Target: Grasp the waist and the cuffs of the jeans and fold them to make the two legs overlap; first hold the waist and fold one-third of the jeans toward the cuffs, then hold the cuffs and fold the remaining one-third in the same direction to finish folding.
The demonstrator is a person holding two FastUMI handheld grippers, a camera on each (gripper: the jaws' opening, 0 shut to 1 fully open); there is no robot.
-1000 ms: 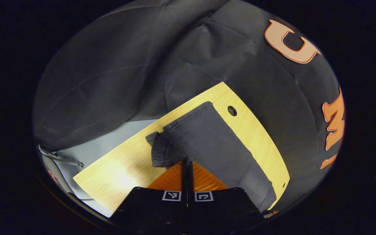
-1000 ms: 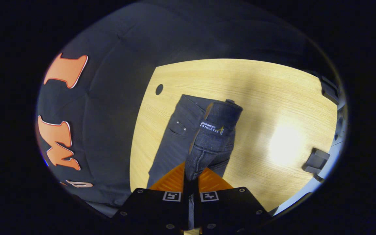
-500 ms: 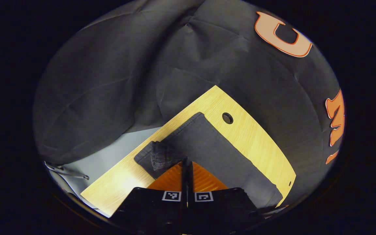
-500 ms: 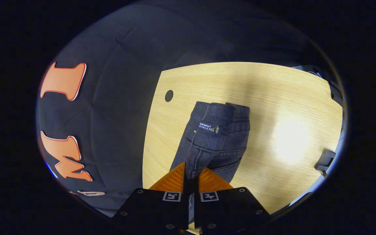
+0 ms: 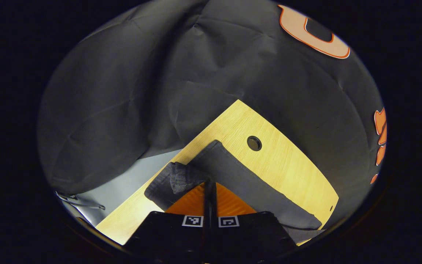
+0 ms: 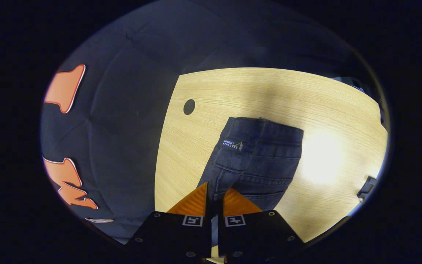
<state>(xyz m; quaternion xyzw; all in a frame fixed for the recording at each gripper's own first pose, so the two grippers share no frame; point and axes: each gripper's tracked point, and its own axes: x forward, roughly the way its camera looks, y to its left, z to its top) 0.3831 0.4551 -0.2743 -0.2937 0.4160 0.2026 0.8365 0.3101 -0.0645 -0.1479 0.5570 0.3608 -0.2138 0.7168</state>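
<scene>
- My right tongs (image 6: pixel 214 196) are clenched on the jeans (image 6: pixel 256 157) at the waist end; the denim runs straight up out of the closed tips.
- Compared with a second ago, the waist end I was carrying upright and bunched now lies lowered and spread flat over the leg beneath, waistband edge square on the tabletop (image 6: pixel 255 91).
- My left tongs (image 5: pixel 209 190) are clenched on the cuff end; the cuff (image 5: pixel 181 176) sits bunched just ahead of the tips, lower to the wood than a second ago.
- The jeans (image 5: pixel 240 179) lie lengthwise beside the tabletop's cable hole (image 5: pixel 254 143), near the booth wall (the long edges look roughly aligned).
- Judgement: the leg-over-leg fold is essentially laid; the waist third fold comes next.
</scene>
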